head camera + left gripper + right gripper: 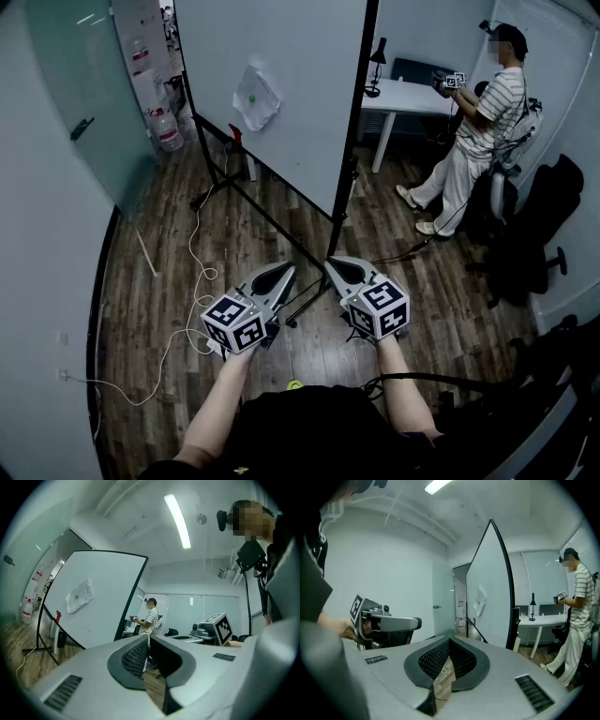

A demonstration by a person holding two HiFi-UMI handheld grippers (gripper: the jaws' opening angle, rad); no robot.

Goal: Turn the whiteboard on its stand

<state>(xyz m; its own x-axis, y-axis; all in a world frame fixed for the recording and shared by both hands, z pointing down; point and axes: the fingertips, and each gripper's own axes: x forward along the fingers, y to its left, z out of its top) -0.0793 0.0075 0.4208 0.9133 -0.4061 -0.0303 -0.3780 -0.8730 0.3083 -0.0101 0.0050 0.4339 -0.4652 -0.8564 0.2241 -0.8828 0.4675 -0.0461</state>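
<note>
Both claws sit side by side at 6 o'clock in the head view. The left claw (279,272) and the right claw (339,266) are aimed at the whiteboard (291,84). The board stands well apart from them at 12 o'clock on its black stand (341,214), with its near edge angled toward the claws.

The likeliest trouble is a slip. Closed tips pushing on a thin frame edge have little purchase, so the board could swing unevenly or the stand could skate on the wood floor. A white cord (193,239) trails over the floor at 10 o'clock, close to the stand's legs, and a turning foot could drag or snag it. The far edge would sweep toward 2 o'clock, where a person (483,112) stands by a desk (412,97). The crumpled sheet (255,97) pinned to the board, paper or cloth I cannot tell, might shake loose.

Each claw is pressed together and pinches nothing. Only floor shows through the gap behind the meeting tips. Neither claw touches the board or the stand.
</note>
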